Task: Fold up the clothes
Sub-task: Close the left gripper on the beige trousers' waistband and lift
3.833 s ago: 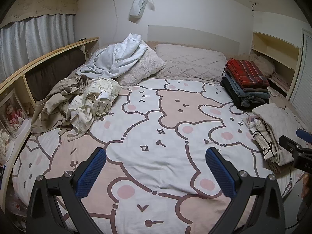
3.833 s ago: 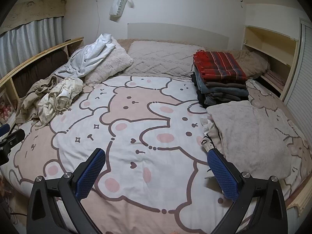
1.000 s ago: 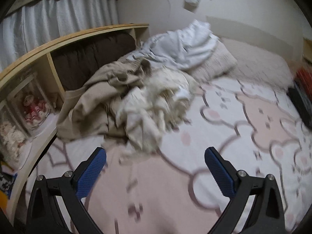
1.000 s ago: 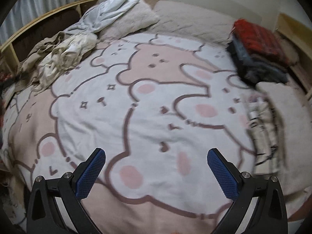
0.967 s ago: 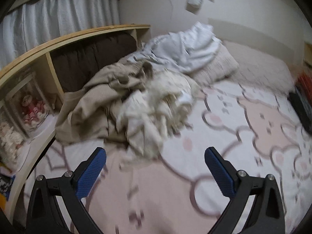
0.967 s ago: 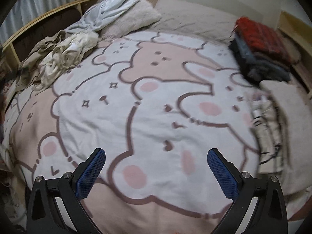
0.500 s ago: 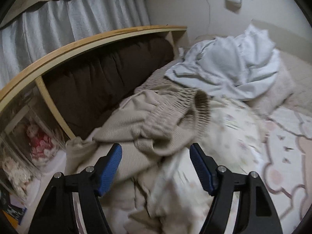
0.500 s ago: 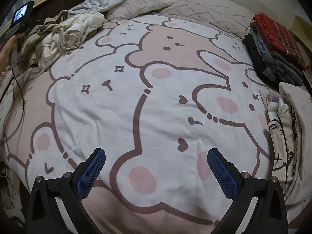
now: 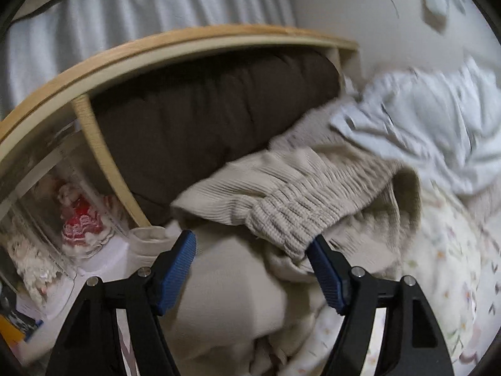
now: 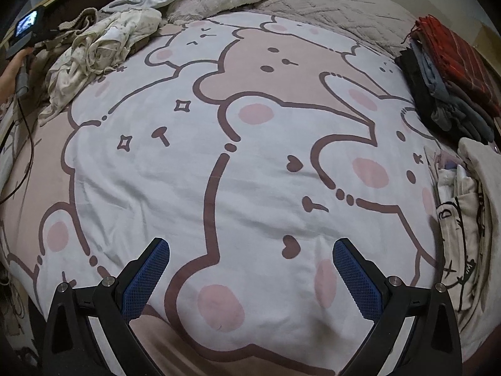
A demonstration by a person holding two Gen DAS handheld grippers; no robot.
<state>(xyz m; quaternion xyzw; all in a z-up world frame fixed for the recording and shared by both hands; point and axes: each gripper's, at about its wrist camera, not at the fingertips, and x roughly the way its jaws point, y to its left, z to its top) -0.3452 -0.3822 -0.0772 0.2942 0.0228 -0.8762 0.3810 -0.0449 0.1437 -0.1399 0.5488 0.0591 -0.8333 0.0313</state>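
Observation:
A beige ribbed garment with an elastic waistband (image 9: 300, 200) lies crumpled at the bed's left edge, over a cream floral garment (image 9: 444, 269). My left gripper (image 9: 250, 269) is open, its blue pads partly closed in on either side of the beige cloth, the right pad touching the waistband's lower edge. The same pile (image 10: 94, 47) shows at the far left in the right wrist view. My right gripper (image 10: 250, 275) is open and empty, hovering over the bear-print bedspread (image 10: 250, 163).
A wooden shelf frame (image 9: 156, 50) holding a dark brown cushion (image 9: 219, 119) runs behind the pile. A pale blue garment (image 9: 422, 119) lies on the pillows. Folded clothes (image 10: 451, 72) and another stack (image 10: 469, 194) sit at the bed's right edge.
My left gripper moved in close to the beige garment and its jaws narrowed around the cloth. My right gripper stayed wide open and tilted slightly lower over the bedspread.

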